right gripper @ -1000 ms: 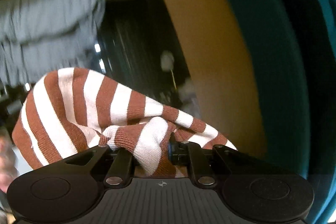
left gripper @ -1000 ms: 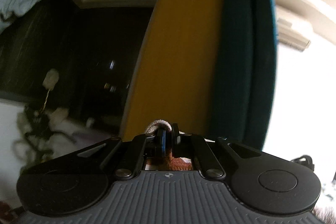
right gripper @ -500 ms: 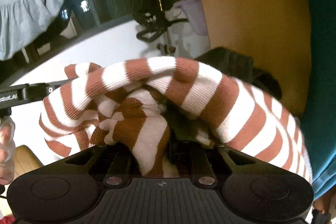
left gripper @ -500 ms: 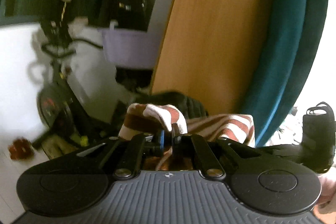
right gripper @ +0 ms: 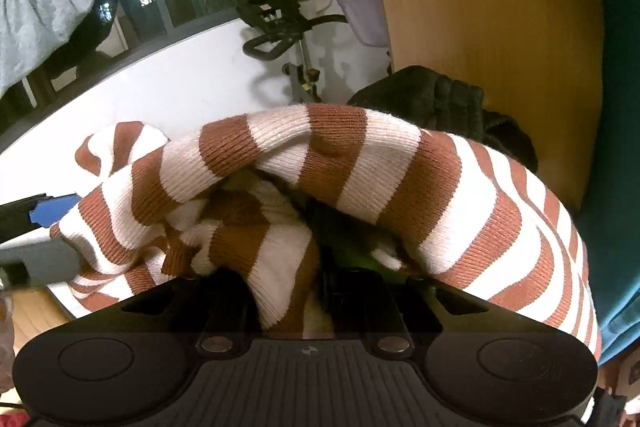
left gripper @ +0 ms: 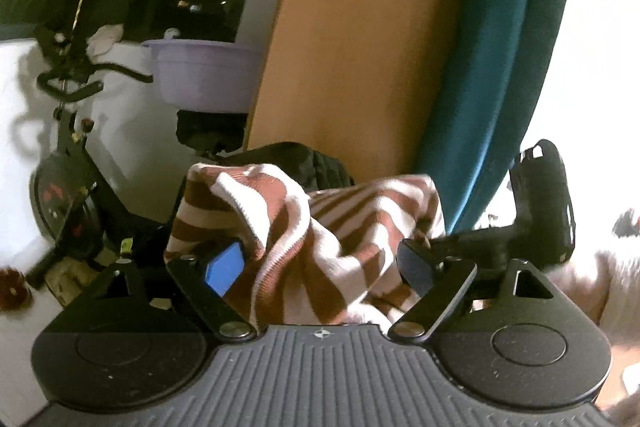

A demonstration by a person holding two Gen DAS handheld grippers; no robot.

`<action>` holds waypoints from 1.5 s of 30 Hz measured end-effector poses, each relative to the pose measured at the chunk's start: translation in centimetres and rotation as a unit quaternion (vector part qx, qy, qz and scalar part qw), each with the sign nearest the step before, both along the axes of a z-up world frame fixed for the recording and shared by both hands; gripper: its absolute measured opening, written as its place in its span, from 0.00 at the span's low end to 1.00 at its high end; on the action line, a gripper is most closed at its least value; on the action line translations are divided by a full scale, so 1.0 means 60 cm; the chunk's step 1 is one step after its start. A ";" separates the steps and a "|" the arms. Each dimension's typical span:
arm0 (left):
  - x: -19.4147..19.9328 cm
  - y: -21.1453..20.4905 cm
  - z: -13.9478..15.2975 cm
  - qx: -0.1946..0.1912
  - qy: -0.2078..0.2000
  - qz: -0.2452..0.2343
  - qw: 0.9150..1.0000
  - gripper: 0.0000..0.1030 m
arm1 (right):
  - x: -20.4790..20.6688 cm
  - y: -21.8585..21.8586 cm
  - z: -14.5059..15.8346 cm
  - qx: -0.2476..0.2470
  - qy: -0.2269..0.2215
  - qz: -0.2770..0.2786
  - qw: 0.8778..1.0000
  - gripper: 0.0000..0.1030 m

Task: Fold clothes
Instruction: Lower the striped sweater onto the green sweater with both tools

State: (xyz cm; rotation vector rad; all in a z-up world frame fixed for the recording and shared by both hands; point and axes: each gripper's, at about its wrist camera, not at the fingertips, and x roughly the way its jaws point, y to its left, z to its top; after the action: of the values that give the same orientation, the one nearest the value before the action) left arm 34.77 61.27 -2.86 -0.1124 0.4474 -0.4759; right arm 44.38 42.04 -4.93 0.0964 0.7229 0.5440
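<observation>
The soft, floppy sweater sags between the spread left claw and the right claw clamping its bunched edge.

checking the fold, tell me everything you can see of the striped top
The striped top is a ribbed knit in rust-brown and cream bands, bunched and rumpled, not flat. In the right wrist view it drapes over the right gripper, whose jaws look closed on a fold. In the left wrist view it lies between the open jaws of the left gripper, brushing its blue pad. A dark garment lies behind it.
</observation>
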 end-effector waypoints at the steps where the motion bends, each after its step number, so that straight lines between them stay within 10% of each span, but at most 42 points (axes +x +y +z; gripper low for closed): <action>1: 0.005 -0.009 -0.004 0.022 -0.003 0.006 1.000 0.82 | 0.001 0.000 0.001 0.000 0.000 -0.001 1.000 0.12; 5: 0.032 -0.025 -0.019 0.060 0.007 0.032 0.998 0.43 | 0.004 0.003 0.003 0.001 -0.001 -0.008 1.000 0.12; 9: 0.060 -0.009 -0.026 0.025 0.035 0.067 0.997 0.32 | 0.001 0.004 0.002 0.004 -0.004 -0.015 1.000 0.14; 22: 0.112 -0.018 -0.067 0.024 0.105 0.117 0.987 0.34 | -0.022 -0.014 -0.015 0.025 -0.002 -0.026 0.999 0.44; 30: 0.128 -0.004 -0.102 0.006 0.149 0.139 0.979 0.62 | -0.051 -0.011 -0.021 0.000 -0.024 -0.018 1.000 0.59; 45: 0.118 -0.015 -0.101 0.020 0.151 0.142 0.978 0.56 | -0.129 -0.080 -0.093 -0.022 0.020 -0.042 0.999 0.73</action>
State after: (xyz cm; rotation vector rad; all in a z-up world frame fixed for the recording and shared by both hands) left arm 41.83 60.38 -8.93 -0.2078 0.7279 -0.1660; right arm 36.67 37.25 -10.53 0.0962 0.7661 0.4461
